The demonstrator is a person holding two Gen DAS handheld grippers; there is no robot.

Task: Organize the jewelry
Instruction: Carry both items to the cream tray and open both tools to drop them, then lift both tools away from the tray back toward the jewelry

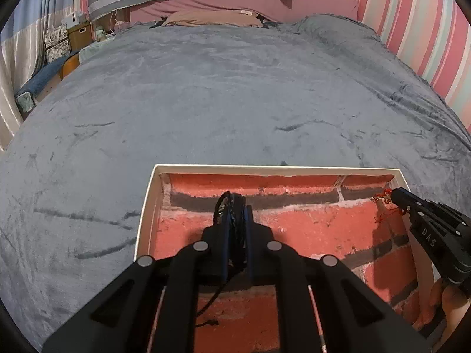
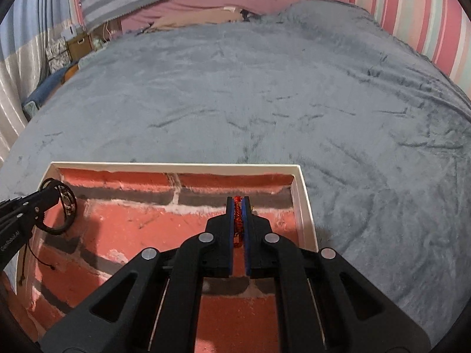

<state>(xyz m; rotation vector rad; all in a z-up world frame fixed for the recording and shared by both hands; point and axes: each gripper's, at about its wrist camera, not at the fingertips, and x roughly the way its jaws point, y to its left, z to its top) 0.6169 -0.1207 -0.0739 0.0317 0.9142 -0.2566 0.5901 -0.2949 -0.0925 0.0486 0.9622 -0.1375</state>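
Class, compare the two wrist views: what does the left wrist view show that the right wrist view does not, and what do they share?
Left wrist only: the red bracelet dangling from the right tongs beside the tray's right wall.
Right wrist only: the black bracelet seen as an open loop, hanging from the left tongs.
Both: the brick-patterned tray on the grey blanket.

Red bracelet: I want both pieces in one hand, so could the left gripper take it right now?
Probably not: the left gripper is shut on the black bracelet, and the red bracelet is clamped in the right gripper.
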